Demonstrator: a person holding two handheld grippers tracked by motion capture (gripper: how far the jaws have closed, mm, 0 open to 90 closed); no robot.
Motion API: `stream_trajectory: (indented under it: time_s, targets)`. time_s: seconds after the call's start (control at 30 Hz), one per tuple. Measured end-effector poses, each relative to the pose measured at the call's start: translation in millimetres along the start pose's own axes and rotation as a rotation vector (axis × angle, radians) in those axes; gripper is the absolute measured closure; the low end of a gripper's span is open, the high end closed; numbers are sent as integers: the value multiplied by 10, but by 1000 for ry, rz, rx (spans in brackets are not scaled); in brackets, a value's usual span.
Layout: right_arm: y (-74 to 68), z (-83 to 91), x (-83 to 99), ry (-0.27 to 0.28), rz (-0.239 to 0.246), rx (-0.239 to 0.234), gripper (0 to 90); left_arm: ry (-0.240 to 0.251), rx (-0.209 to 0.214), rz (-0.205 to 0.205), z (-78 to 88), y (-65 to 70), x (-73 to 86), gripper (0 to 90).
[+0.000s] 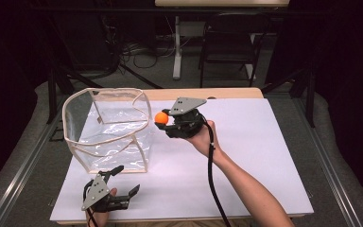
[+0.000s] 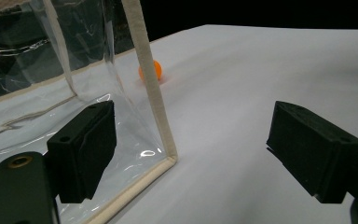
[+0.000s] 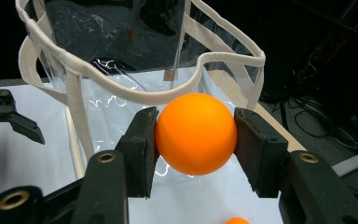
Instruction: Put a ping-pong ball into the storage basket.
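Note:
An orange ball (image 3: 196, 133) is clamped between the two black jaws of my right gripper (image 3: 196, 140), held in the air just outside the rim of a clear plastic bag (image 3: 135, 88) with beige trim. From above, that ball (image 1: 161, 117) and right gripper (image 1: 166, 121) hover at the right side of the bag (image 1: 108, 127). A second orange ball (image 3: 237, 220) lies on the white sheet below; the same ball (image 2: 151, 71) peeks out from behind the bag's corner trim (image 2: 154, 88). My left gripper (image 1: 126, 179) rests open near the front edge, its jaws either side of the bag's near corner without touching it.
The bag stands open-topped on the left half of the white sheet (image 1: 255, 156). A wooden table edge (image 1: 227, 93) runs behind it. A chair (image 1: 231, 42) and cables stand on the floor beyond. The right half of the sheet is bare.

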State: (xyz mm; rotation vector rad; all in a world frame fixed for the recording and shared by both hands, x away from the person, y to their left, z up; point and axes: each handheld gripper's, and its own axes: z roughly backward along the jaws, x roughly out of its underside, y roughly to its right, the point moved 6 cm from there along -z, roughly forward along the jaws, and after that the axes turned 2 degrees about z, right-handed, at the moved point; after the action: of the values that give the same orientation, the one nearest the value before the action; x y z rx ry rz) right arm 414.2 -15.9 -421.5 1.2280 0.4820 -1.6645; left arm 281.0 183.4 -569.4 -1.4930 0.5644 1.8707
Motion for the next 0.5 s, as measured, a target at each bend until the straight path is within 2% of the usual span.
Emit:
stream_trajectory:
  time_s: [0.5]
  targets:
    - [49,-8,-110,12,6,11,513,0,2,3,-2,-5,3,157]
